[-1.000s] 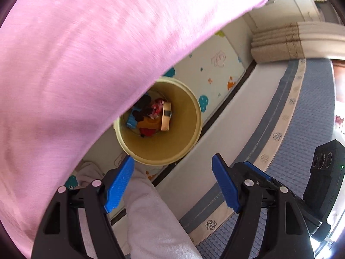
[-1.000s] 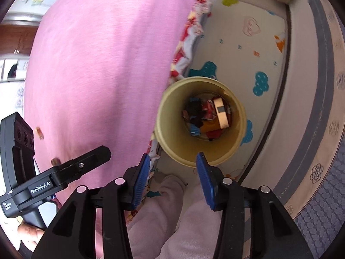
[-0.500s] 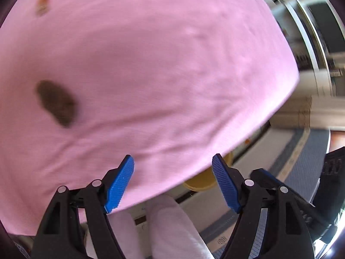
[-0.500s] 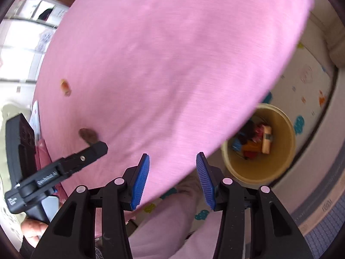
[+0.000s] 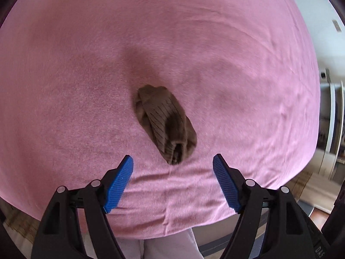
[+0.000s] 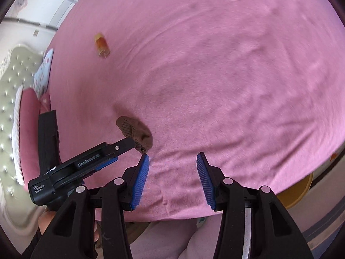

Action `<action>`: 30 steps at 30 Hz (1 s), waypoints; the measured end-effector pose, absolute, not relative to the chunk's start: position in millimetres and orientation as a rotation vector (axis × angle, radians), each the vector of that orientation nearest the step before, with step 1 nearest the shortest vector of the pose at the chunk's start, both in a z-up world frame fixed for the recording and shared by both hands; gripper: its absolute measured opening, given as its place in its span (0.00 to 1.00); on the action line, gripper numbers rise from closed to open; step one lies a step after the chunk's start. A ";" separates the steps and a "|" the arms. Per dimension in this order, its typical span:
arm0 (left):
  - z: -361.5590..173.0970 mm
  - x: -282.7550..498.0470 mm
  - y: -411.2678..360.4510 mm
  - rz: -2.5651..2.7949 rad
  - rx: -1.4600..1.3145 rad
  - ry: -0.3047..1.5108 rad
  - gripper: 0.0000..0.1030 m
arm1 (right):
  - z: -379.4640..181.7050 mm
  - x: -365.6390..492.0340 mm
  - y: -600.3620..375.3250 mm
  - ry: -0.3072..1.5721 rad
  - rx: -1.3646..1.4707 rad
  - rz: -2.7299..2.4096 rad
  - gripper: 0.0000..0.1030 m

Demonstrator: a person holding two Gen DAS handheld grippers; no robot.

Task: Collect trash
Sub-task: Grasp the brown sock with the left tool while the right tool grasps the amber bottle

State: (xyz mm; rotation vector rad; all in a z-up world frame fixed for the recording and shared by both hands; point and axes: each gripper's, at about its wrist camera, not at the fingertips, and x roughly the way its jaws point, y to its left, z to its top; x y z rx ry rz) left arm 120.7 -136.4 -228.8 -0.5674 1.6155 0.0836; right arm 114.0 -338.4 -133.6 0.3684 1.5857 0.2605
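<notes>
Where visible: one sock [image 5: 166, 125], one bottle [image 6: 102, 45].

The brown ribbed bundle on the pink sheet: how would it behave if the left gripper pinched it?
The brown bundle looks like soft knitted fabric, folded on itself, so it would probably squash and partly unfold when lifted. It likely weighs little. Lying flat on the pink sheet, it should not roll. The left gripper is open beside it.

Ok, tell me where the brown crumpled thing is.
The brown crumpled thing lies on the pink sheet, just ahead of the open left gripper, near the bed's front edge.
</notes>
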 end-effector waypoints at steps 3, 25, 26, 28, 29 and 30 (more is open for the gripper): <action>-243.6 125.1 -135.8 0.131 -0.604 1.615 0.72 | -147.1 134.3 -332.6 1.628 0.319 0.319 0.44; -242.2 151.3 -100.1 0.312 -0.808 1.471 0.12 | -181.4 219.2 -287.9 1.714 0.180 0.497 0.44; -237.5 157.9 -93.4 0.306 -0.814 1.456 0.12 | -181.5 224.4 -280.6 1.711 0.179 0.501 0.44; -229.4 168.3 -82.7 0.298 -0.811 1.435 0.13 | -182.3 237.1 -267.7 1.704 0.177 0.507 0.44; -225.9 173.2 -77.3 0.297 -0.811 1.425 0.13 | -182.6 243.9 -260.7 1.699 0.178 0.511 0.44; -222.5 180.3 -70.6 0.295 -0.811 1.416 0.13 | -183.0 251.9 -252.5 1.694 0.179 0.514 0.44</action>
